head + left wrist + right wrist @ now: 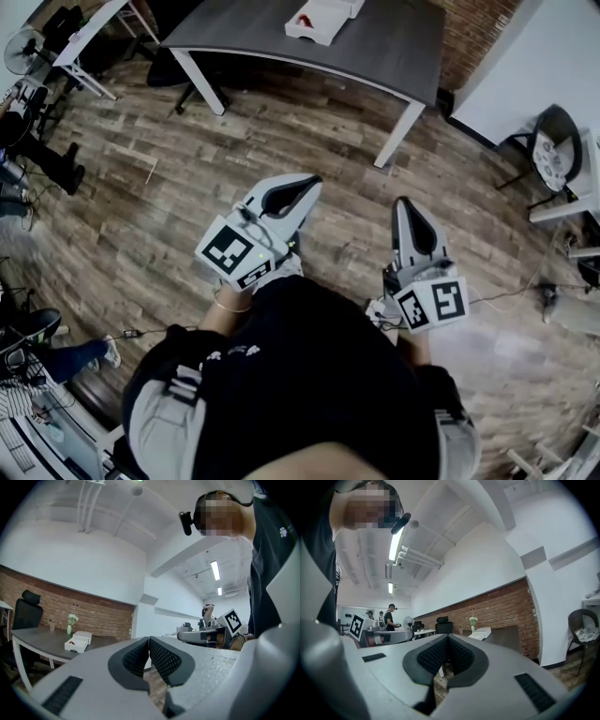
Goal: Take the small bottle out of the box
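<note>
The left tool [311, 184] and right tool [401, 202] are both pressed together on nothing, well apart from the box [309, 38] on the tabletop [384, 47], where the small bottle [305, 18], seemingly the red speck inside, is probably light, stiff and slippery, best pinched across its middle.

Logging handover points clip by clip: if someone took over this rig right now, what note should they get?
Left gripper: jaws shut, nothing between them, held near the waist.
Right gripper: jaws shut, empty, beside the left one.
Box: white, open, on the grey table, far ahead and likely out of reach from here. A red item lies in it; the small bottle cannot be made out at this distance.
Done: nothing yet.
Left: walk to the table, open a gripper, lift the bottle out of the box.
</note>
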